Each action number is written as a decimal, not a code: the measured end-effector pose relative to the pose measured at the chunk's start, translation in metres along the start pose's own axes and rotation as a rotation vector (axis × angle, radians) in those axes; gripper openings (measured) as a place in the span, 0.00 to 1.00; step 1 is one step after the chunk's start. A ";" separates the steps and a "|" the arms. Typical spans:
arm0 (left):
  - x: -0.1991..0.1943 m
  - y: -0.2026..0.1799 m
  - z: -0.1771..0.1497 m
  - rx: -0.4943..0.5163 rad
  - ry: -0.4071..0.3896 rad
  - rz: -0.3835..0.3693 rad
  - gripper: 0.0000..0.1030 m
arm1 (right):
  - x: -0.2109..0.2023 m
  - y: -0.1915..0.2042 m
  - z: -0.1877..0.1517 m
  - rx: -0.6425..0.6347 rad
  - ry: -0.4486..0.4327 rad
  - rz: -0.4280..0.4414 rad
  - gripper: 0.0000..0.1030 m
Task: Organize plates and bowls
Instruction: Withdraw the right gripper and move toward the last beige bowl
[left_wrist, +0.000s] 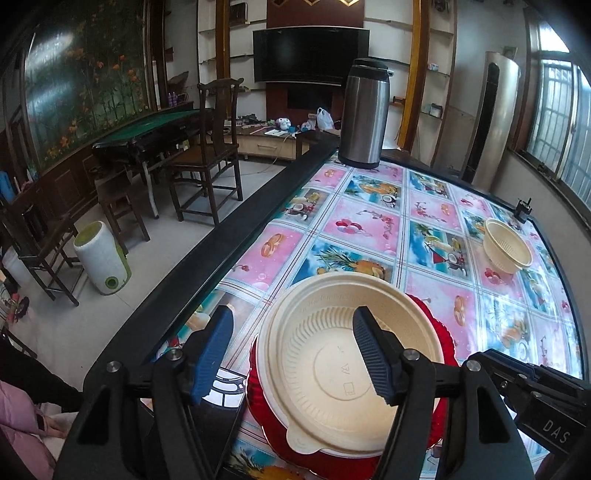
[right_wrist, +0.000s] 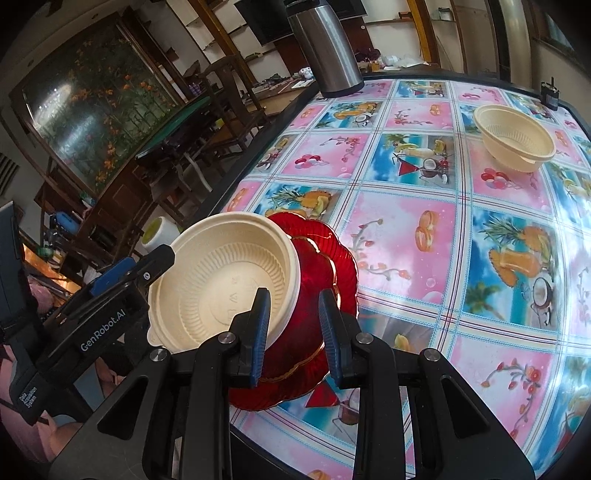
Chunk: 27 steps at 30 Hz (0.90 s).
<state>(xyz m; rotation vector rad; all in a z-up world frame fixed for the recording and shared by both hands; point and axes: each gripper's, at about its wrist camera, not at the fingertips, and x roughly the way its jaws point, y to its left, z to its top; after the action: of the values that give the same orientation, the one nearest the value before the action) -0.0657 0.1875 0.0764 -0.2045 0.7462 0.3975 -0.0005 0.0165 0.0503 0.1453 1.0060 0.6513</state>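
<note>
A cream bowl (left_wrist: 343, 369) rests in a stack of red scalloped plates (left_wrist: 439, 332) at the near edge of the table (left_wrist: 369, 225). My left gripper (left_wrist: 293, 314) is open, its blue pads standing either side of the bowl's left rim without pressing it. In the right wrist view the bowl (right_wrist: 218, 280) and the red plates (right_wrist: 314, 273) sit tilted, and my right gripper (right_wrist: 294, 295) is shut on the plates' near rim. A second cream bowl (right_wrist: 515, 138), slotted like a strainer, stands alone at the far right of the table.
A steel thermos (left_wrist: 364, 114) stands at the table's far edge, and a small black object (right_wrist: 550, 92) sits at the far right corner. The table's black rim (left_wrist: 236, 218) runs along the left. Wooden chairs and a white bin (left_wrist: 101, 258) stand on the floor beyond it.
</note>
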 end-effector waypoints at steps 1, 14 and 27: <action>-0.001 0.002 0.002 -0.007 -0.006 -0.001 0.66 | 0.000 -0.001 0.000 0.002 0.000 0.001 0.27; -0.009 -0.037 -0.002 0.073 -0.033 -0.050 0.66 | -0.014 -0.018 -0.001 0.038 -0.031 -0.013 0.27; 0.007 -0.114 -0.015 0.171 0.035 -0.149 0.72 | -0.047 -0.071 -0.007 0.115 -0.091 -0.122 0.39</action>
<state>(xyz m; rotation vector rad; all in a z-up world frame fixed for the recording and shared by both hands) -0.0227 0.0812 0.0654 -0.1058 0.7895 0.1877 0.0076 -0.0681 0.0522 0.2110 0.9571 0.4717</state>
